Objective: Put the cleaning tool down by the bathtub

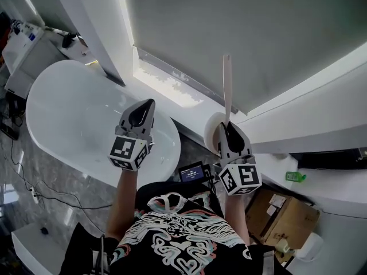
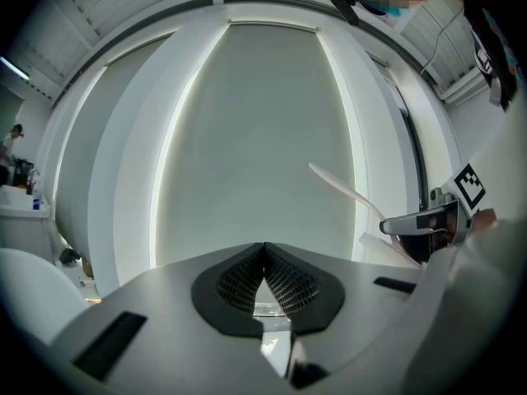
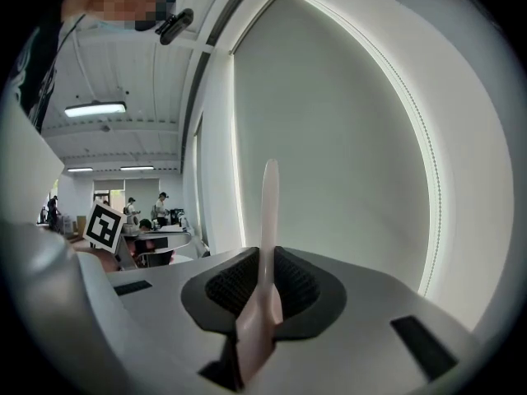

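At the far left of the head view I see the white bathtub (image 1: 80, 116), with cables trailing on the grey floor (image 1: 34, 171) beside it. My left gripper (image 1: 144, 109) is raised over the tub's right end. In its own view its jaws are pressed together at the tips with nothing between them (image 2: 263, 249), facing a pale window blind (image 2: 263, 130).

To the right, my right gripper (image 1: 227, 128) is also raised, and its jaws are clamped on the cleaning tool (image 1: 227, 85). This is a slim white stick that stands nearly upright out of the jaws against the blind. The right gripper view shows the pads closed tight on its lower part (image 3: 268, 212), with the wider end poking out below. The tool is up in the air, apart from the tub. Lower right, a cardboard box (image 1: 287, 216) sits on the floor.
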A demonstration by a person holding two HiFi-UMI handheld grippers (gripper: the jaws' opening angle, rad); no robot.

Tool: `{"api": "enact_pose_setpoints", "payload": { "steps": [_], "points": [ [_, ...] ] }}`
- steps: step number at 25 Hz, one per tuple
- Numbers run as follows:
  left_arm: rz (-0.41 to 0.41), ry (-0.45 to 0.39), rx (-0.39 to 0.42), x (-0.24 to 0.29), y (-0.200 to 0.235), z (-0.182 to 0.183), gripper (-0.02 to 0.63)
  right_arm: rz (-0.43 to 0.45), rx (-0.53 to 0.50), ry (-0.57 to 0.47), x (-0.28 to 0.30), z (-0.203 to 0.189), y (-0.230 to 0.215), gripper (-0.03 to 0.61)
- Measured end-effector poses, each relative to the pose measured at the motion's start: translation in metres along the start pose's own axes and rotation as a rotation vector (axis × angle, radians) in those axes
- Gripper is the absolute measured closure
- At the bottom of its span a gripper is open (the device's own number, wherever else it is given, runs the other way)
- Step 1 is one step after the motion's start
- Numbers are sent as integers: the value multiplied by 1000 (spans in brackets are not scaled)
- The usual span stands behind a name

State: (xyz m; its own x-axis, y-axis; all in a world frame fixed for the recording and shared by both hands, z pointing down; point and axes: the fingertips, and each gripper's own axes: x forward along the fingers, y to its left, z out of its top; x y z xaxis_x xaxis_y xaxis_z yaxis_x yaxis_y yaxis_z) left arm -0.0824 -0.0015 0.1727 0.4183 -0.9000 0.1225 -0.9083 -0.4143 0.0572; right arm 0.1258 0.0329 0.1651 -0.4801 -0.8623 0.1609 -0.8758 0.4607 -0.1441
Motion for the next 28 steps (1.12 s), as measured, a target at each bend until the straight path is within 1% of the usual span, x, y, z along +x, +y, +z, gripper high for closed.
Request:
{"api": "enact_pose_setpoints", "payload": {
  "steps": [6,12,17,19,21,28],
  "points": [
    [14,0,-3,5,15,-2,597,4,2,5,16,-2,0,502],
    [54,1,-4,20,30,-3,597,26,-18,18,37,-1,-6,502],
    [46,-2,-1,35,34,1,597,38,-11,11,55,5,-17,502],
    [50,-5,-15,41,38,1,597,42,-21,10,62,7,-20,502],
    [52,-3,-29,48,39,-2,597,47,-31,21,68,4,-24,502],
    [60,41,-29,64,42,-24,597,76,-64,60,88,-13,-32,502]
  ]
}}
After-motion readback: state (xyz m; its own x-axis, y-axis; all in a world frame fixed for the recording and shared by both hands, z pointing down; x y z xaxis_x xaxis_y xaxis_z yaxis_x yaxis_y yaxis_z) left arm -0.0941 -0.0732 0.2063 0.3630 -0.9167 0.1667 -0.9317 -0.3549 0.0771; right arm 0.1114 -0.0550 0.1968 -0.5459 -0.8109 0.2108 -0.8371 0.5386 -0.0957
